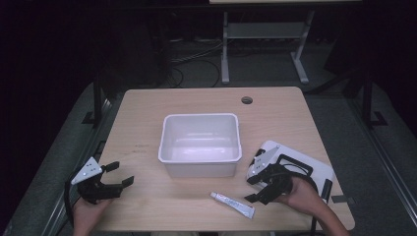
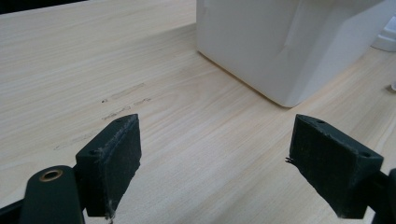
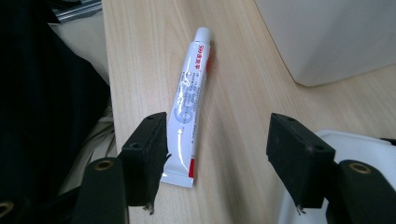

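Print on the tube (image 3: 188,100) is too small to read, and your right gripper's (image 1: 258,188) near jaw covers one corner of its crimped end in the right gripper view. The tube lies flat on the table (image 1: 147,118) near its front edge, cap pointing away from that gripper, crimped end just inside the gap by one jaw. Your right jaws stand apart, pressing on nothing. Your left gripper (image 1: 118,176) is also released, jaws wide over bare wood, well apart from the tube. A white bin (image 1: 200,143) stands just behind the tube, its near wall close but not touching it. A white board (image 1: 319,169) lies beside your right hand (image 1: 302,196). Nothing lies between the jaws and the tube.
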Tool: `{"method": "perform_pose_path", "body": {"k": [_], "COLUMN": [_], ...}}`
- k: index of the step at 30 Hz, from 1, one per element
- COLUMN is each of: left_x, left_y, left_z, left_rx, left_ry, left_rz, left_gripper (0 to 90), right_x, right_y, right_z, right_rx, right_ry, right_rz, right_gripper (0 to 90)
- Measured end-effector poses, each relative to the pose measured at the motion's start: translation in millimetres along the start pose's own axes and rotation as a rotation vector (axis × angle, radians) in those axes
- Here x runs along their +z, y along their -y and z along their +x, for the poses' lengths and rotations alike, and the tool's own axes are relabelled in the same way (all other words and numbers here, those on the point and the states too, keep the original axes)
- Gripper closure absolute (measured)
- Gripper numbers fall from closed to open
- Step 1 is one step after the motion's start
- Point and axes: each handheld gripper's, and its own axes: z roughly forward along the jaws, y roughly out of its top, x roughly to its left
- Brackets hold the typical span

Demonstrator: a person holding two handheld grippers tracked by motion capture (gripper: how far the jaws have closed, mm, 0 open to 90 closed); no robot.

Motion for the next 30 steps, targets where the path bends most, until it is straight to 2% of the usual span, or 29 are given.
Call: {"method": "perform_pose_path", "body": {"k": [15,30], "left_x": [-2.1,-2.6], "left_y": [-0.3,-0.5], "left_z": [1.5,1.4], "left_rx": [0.001,0.0], "left_ry": [-0.001,-0.002], "left_rz": [-0.005,-0.009], "left_gripper": [16.0,16.0], "right_x": [17.3,37.2], "right_y": [-13.5,-19.0], "right_z": [4.0,8.6], "right_rx": [-0.022,-0.039], "right_ry": [-0.029,-0.051], "right_rz": [0.009,0.03], "right_gripper": [37.3,40.0]}}
